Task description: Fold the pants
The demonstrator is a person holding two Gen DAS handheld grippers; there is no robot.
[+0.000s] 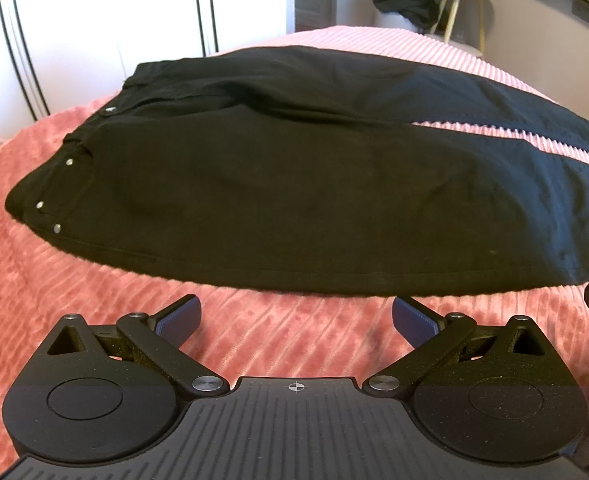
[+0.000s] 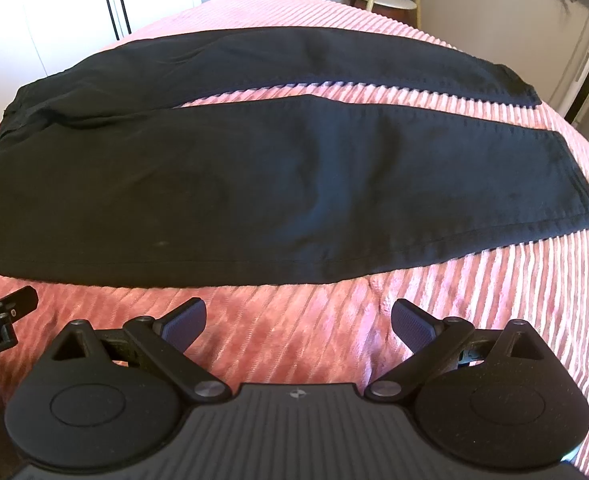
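Here, one pair of black pants [image 1: 278,184] is laid flat and unfolded on a pink ribbed bedspread [image 1: 254,336], directly ahead of both tongs. The left gripper [image 1: 296,320] is held with fingers spread wide, nothing between them, just short of the near side seam. The right gripper [image 2: 298,322] is likewise spread and empty, just short of the near leg. By the left view alone are shown the waistband, button and pocket rivets, ahead and to the left. By the right view alone are shown both leg hems [image 2: 574,184], ahead and to the right, the legs parted by a strip of bedspread.
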